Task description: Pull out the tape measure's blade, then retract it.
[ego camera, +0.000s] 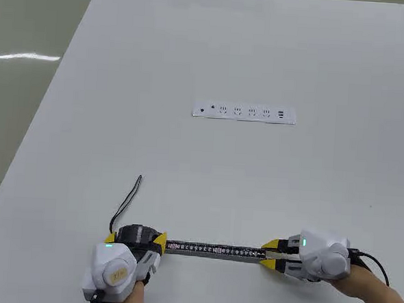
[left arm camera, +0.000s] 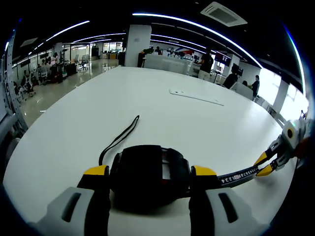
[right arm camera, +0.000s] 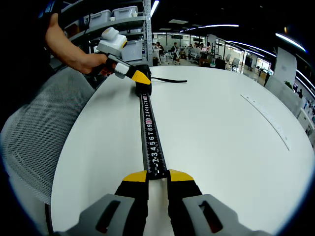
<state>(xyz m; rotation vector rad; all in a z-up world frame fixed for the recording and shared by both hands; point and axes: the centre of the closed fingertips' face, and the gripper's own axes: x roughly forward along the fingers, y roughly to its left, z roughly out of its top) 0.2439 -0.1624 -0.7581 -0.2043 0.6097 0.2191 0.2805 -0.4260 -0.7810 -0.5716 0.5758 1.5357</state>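
Note:
A black tape measure case (ego camera: 140, 236) (left arm camera: 150, 176) lies on the white table near the front edge, with my left gripper (ego camera: 136, 243) (left arm camera: 149, 170) shut on its sides. Its dark blade (ego camera: 213, 249) (right arm camera: 150, 138) (left arm camera: 237, 176) is drawn out flat along the table to the right. My right gripper (ego camera: 270, 254) (right arm camera: 158, 175) is shut on the blade's tip, yellow fingertips pinching it. A black wrist strap (ego camera: 126, 202) (left arm camera: 119, 138) trails from the case toward the table's far side.
A white power strip (ego camera: 244, 112) (left arm camera: 196, 96) lies flat in the middle of the white table (ego camera: 214, 70). The table's left edge (ego camera: 39, 114) drops to a pale floor. A grey mesh chair (right arm camera: 44, 128) stands beside the table in the right gripper view.

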